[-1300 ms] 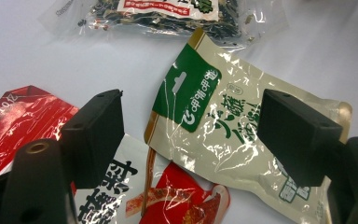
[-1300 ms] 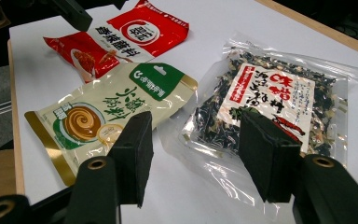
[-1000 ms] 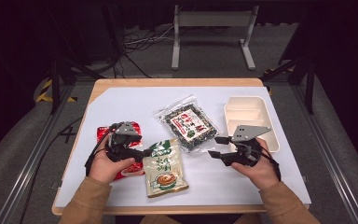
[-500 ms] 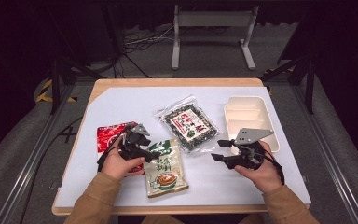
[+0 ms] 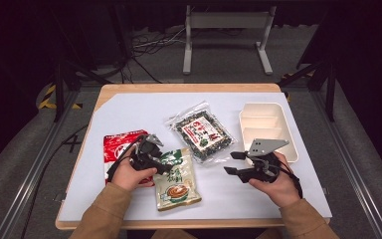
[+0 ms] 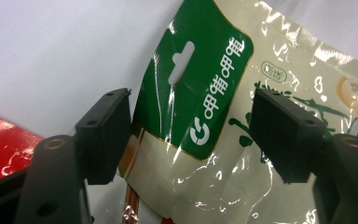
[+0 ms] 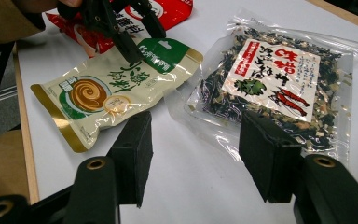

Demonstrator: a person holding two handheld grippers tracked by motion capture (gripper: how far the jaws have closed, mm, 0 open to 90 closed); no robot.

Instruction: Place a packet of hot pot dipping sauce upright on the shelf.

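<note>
Straddling the green top edge of the cream snack pouch, my left gripper has its jaws apart, not pinching it. The pouch lies flat on the table, beside the red packet. My right gripper hovers open near the seaweed bag.
</note>
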